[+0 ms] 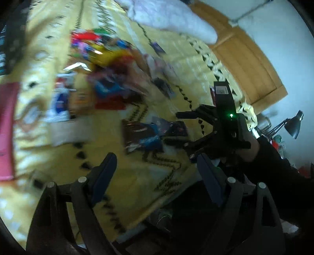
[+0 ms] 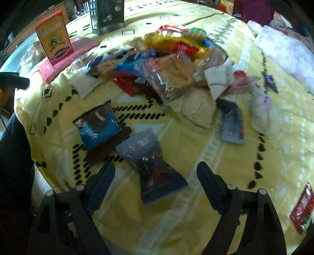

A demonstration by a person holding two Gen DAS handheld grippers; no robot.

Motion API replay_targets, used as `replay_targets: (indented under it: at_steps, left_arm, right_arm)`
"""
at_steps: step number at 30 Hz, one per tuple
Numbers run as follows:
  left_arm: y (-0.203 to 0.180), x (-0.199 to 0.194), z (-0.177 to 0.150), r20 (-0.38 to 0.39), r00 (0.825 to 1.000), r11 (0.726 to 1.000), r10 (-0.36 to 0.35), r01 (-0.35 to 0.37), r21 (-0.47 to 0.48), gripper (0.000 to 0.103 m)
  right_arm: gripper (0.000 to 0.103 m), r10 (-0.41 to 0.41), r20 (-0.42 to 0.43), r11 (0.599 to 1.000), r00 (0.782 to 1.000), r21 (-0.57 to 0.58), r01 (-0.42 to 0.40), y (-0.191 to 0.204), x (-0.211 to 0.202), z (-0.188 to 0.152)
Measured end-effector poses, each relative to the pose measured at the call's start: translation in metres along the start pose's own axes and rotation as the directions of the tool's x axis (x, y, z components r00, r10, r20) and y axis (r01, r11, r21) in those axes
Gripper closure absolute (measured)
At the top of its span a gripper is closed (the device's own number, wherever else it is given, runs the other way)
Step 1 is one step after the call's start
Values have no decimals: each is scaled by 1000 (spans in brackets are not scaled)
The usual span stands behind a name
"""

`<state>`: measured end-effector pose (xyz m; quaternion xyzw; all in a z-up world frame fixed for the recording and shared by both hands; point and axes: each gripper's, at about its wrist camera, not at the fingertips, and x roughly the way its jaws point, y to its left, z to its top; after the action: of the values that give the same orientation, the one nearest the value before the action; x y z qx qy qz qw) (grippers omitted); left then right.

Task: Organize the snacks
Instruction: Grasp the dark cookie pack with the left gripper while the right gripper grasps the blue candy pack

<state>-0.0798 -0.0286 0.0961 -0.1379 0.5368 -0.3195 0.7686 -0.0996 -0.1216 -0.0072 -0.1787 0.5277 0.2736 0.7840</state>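
Note:
A heap of mixed snack packets (image 2: 176, 58) lies on a yellow patterned bedspread (image 2: 225, 196); in the left wrist view the heap (image 1: 104, 64) is blurred. Nearer me lie a brown and blue packet (image 2: 100, 125) and a dark blue packet (image 2: 149, 155). My right gripper (image 2: 156, 176) is open just above the dark blue packet, whose lower end lies between the fingers without touching the pads. The left wrist view shows the right gripper (image 1: 176, 127) open beside the same packets (image 1: 141, 137). My left gripper (image 1: 155, 166) is open over bare bedspread with nothing in it.
A red box (image 2: 54, 37) stands on a flat pink box (image 2: 64, 56) at the far left, with a dark box (image 2: 107, 15) behind. White bedding (image 2: 284, 45) lies far right, a red packet (image 2: 302, 208) near right. A wooden headboard (image 1: 249, 58) and a desk lamp (image 1: 294, 125) stand beyond the bed.

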Motion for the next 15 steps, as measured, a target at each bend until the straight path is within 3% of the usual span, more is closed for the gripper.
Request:
replay_targets:
  at_steps: [4, 8, 15]
  left_arm:
    - [-10, 30, 7, -16, 998, 998, 54, -53, 38, 18]
    - [-7, 54, 8, -17, 984, 983, 179, -178, 41, 18]
    - [10, 77, 9, -23, 972, 971, 234, -235, -33, 21]
  right_arm:
    - [35, 28, 13, 1000, 1000, 7, -28, 0, 12, -6]
    - [64, 10, 56, 997, 998, 81, -15, -9, -2, -14]
    - [64, 50, 99, 966, 994, 247, -74, -27, -13, -35]
